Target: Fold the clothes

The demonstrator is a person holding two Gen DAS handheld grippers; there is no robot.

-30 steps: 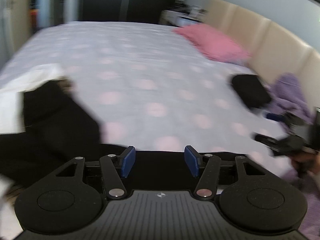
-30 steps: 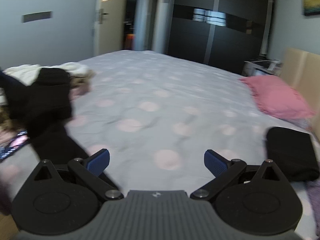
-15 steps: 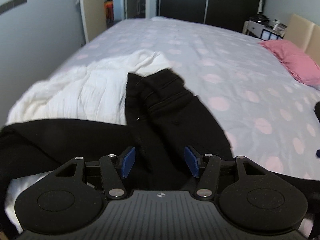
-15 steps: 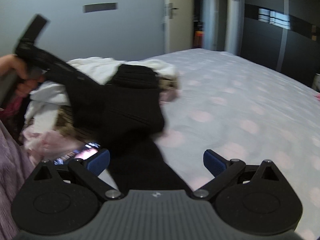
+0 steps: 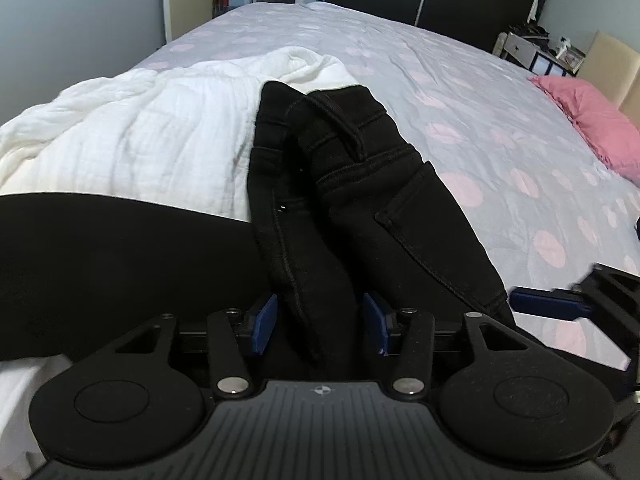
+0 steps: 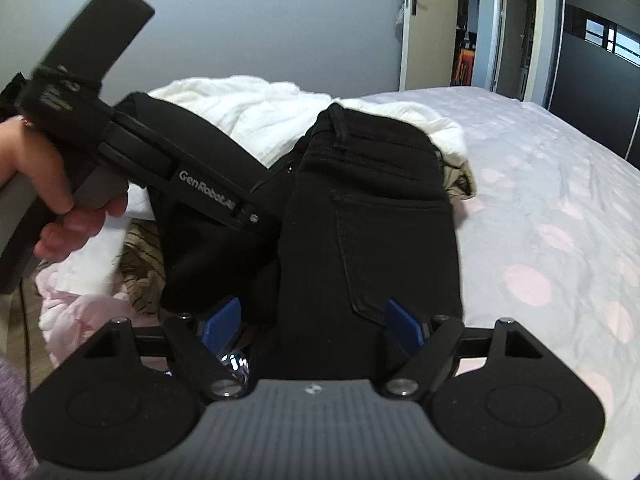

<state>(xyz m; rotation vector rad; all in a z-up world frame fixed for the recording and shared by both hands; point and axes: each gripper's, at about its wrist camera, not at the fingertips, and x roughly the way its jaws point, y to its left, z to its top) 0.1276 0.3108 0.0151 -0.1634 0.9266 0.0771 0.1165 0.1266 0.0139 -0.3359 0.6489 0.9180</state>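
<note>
Stitched black jeans (image 5: 360, 200) lie along the bed's (image 5: 460, 92) near edge, partly over a crinkled white blanket (image 5: 132, 140). Both the left gripper (image 5: 320, 320) and right gripper (image 6: 310, 320) are spread around the denim.

The black jeans (image 5: 360, 208) run under both gripper bodies at 6 o'clock, concealing any pad contact, and the pink pillow (image 5: 592, 120) is cropped at 3 o'clock.

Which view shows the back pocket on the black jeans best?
Right wrist view: the back pocket on the black jeans faces the camera nearly flat, its stitched outline traceable. Left wrist view catches the same pocket obliquely, along the slope of the jeans, with only some seams readable.
</note>
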